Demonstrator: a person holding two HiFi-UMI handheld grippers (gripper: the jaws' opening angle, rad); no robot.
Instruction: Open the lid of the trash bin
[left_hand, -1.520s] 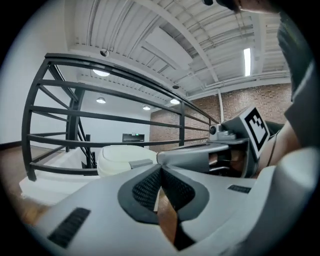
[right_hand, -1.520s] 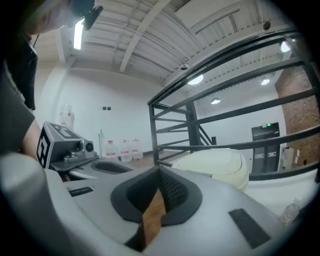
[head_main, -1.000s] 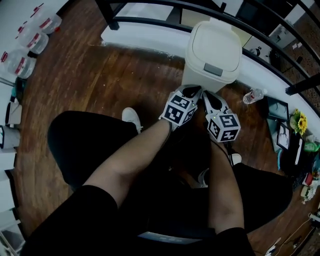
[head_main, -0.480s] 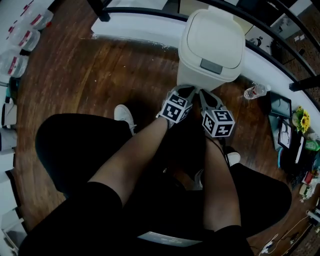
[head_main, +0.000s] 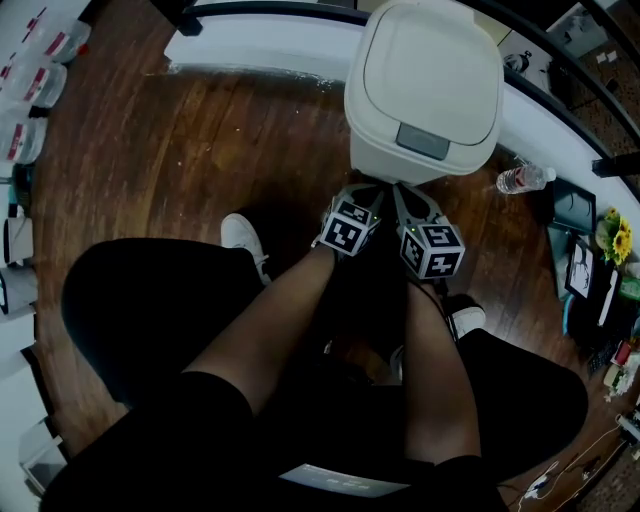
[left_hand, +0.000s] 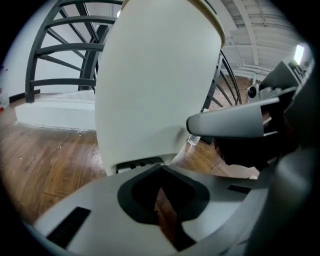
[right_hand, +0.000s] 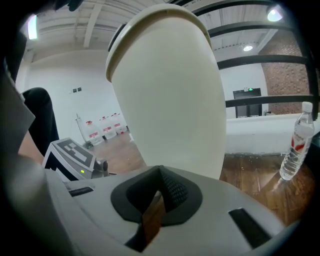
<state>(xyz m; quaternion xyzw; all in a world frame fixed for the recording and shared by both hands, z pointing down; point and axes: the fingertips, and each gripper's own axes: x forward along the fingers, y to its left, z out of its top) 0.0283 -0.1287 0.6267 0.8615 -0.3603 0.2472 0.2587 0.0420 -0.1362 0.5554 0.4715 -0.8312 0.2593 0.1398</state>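
Observation:
A cream trash bin (head_main: 420, 100) stands on the wood floor with its lid (head_main: 432, 62) down and a grey push latch (head_main: 423, 140) at the lid's front edge. Both grippers hang side by side just in front of the bin's base. My left gripper (head_main: 365, 192) is shut with nothing in it. Close to its right, my right gripper (head_main: 408, 196) is also shut and empty. In the left gripper view the bin wall (left_hand: 155, 85) fills the frame just beyond the jaws (left_hand: 161, 168). The right gripper view shows the bin (right_hand: 170, 95) equally near its jaws (right_hand: 161, 170).
A white ledge (head_main: 260, 45) with black railing runs behind the bin. A water bottle (head_main: 522, 180) stands on the floor right of it, also in the right gripper view (right_hand: 295, 147). The person's legs and white shoes (head_main: 243, 238) are below the grippers. Clutter lines the right edge (head_main: 600, 270).
The bin has grown larger and nearer in the head view. Both grippers stay shut and side by side, now slightly closer to the bin's base.

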